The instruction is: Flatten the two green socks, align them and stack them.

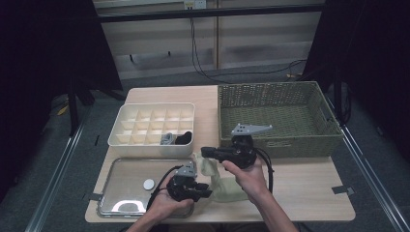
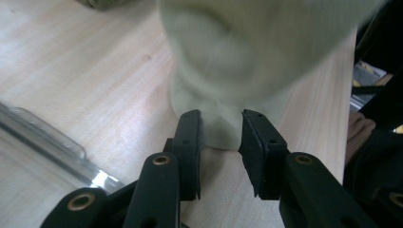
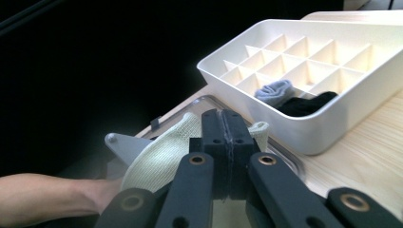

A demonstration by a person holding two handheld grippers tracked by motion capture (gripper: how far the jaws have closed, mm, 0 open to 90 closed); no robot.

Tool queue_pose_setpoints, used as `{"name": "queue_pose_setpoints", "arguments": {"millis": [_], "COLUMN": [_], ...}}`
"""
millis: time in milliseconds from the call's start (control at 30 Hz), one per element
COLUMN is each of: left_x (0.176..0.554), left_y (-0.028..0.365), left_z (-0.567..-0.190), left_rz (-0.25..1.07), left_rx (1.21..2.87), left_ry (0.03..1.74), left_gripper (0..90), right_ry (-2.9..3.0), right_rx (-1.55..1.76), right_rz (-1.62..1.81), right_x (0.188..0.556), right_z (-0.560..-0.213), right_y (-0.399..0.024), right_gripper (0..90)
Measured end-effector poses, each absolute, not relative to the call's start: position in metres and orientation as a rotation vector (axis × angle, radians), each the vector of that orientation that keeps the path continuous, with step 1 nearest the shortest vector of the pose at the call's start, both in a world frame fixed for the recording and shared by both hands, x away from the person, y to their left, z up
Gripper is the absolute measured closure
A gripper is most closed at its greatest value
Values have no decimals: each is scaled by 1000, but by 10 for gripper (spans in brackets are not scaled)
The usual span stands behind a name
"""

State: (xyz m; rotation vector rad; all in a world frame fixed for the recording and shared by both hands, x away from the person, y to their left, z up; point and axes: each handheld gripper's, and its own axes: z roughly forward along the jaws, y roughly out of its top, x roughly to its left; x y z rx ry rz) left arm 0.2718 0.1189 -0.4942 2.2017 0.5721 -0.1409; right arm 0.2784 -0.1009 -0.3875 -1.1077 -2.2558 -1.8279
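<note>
A: What colour is the sock?
B: Pale green, with a fine knitted weave, lying on a light wooden worktop with faint grain.
A: And the two grippers?
B: Both black. The right gripper carries a grey plate; its black fingers show brass-coloured rivets. The left gripper looks the same.
A: The containers?
B: A cream divided box holding a grey sock and a black sock, an olive-green woven basket, and a shiny silver tray with a small white disc.
</note>
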Motion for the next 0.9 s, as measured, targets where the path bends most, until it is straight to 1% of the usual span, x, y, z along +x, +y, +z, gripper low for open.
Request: {"name": "queue_pose_setpoints", "arguments": {"millis": [133, 333, 500, 667, 733, 800, 867, 900], "left_x": [272, 275, 282, 292, 294, 295, 297, 297], "left_y": [127, 135, 122, 104, 99, 97, 96, 95], "left_z": [-489, -484, -482, -483, -484, -486, -487, -486], "left_rz": [-127, -124, -131, -169, -166, -169, -178, -180], "left_rx": [2172, 2148, 2148, 2135, 2148, 2147, 2141, 2135], "left_ry": [588, 607, 611, 608, 612, 618, 618, 622], "left_gripper": [706, 710, 675, 668, 656, 651, 619, 618], "right_ry": [-2242, -2204, -2201, -2190, -2190, -2197, -2201, -2201], "right_rx": [-1114, -1181, -1225, -1275, -1292, -1291, -1299, -1301], "right_rz": [-1829, -1814, -1803, -1790, -1782, -1778, -1767, -1764], "right_x": [277, 270, 264, 262, 260, 258, 257, 257], "right_z": [-391, -412, -422, -433, -436, -439, -441, -441], "right_y": [-100, -116, -130, -144, -149, -152, -156, -157], "right_gripper": [900, 900, 900, 900, 900, 900, 900, 899]}}
